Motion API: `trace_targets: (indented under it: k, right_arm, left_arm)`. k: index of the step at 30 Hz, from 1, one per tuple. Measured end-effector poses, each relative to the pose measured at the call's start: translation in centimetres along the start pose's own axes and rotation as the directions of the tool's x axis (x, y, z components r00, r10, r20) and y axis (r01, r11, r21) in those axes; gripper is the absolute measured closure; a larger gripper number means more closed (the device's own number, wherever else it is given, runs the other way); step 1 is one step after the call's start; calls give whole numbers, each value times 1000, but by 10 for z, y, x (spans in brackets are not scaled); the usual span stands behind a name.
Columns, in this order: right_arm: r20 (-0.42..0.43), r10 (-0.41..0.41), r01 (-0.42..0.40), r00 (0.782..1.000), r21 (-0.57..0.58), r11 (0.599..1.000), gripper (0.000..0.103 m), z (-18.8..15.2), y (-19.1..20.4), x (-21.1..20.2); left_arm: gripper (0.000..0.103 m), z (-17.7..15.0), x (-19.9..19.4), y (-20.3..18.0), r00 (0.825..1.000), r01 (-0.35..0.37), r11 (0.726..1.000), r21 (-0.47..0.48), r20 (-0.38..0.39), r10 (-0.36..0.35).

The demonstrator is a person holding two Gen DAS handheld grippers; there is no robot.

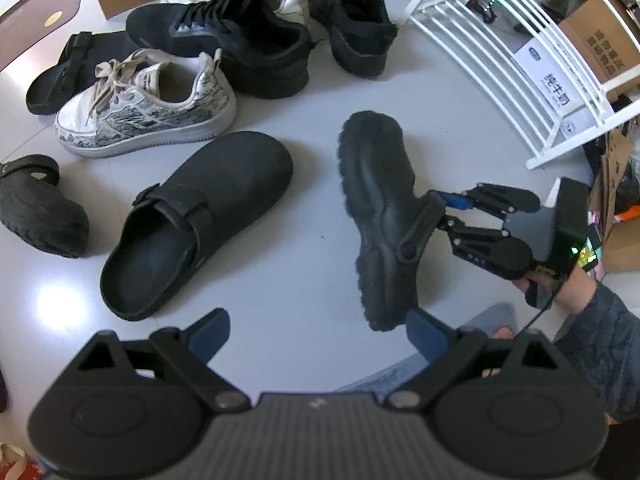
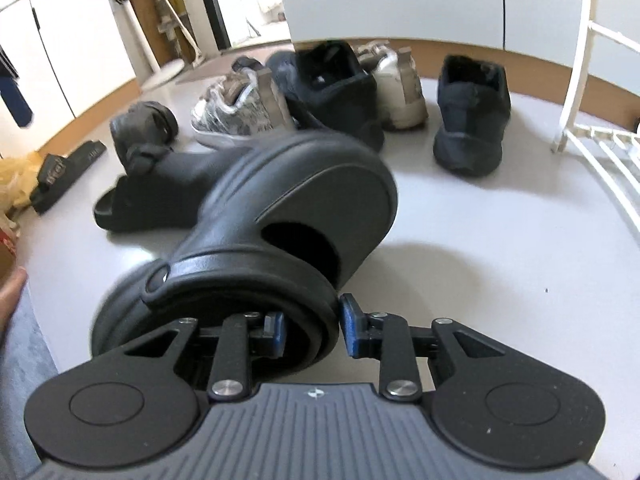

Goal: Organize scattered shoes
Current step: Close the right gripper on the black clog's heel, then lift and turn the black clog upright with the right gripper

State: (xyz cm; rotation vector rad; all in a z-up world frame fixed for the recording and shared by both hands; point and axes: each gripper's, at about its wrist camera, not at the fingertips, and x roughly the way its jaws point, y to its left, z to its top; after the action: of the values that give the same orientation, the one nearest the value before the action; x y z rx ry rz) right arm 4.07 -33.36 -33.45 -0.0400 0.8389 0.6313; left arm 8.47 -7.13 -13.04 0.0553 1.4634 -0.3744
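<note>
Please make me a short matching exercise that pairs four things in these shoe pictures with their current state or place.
1. rubber clog
2. left gripper
3. patterned white sneaker
4. white rack

A. open, holding nothing
B. stands at the floor's edge, no shoes seen on it
C. gripped at the heel strap
D. on the floor beside a black sneaker

Pairs: 1-C, 2-A, 3-D, 4-B

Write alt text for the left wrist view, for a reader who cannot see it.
The right gripper grips the heel strap of a black rubber clog tilted above the pale grey floor. The left gripper hangs open in the foreground. More scattered shoes lie beyond, and a white slatted shoe rack stands at right.
</note>
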Motion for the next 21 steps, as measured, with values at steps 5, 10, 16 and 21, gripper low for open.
trace_targets:
  k: [5, 10, 16, 21]
  right_arm:
    - [15, 21, -21, 1000, -27, 999, 70, 9, 10, 0]
    - [26, 83, -83, 996, -9, 997, 44, 16, 14, -1]
    - [17, 103, -102, 995, -7, 995, 42, 19, 14, 4]
    - [14, 148, -148, 989, -11, 989, 42, 24, 9, 7]
  left_arm:
    - [7, 0, -1, -1, 1000, 7, 1000, 2, -6, -7]
    - [7, -1, 2, -4, 1000, 13, 1000, 8, -20, -13]
    - [7, 0, 0, -5, 1000, 12, 1000, 6, -16, -12]
    - [7, -1, -1, -4, 1000, 14, 1000, 4, -19, -13]
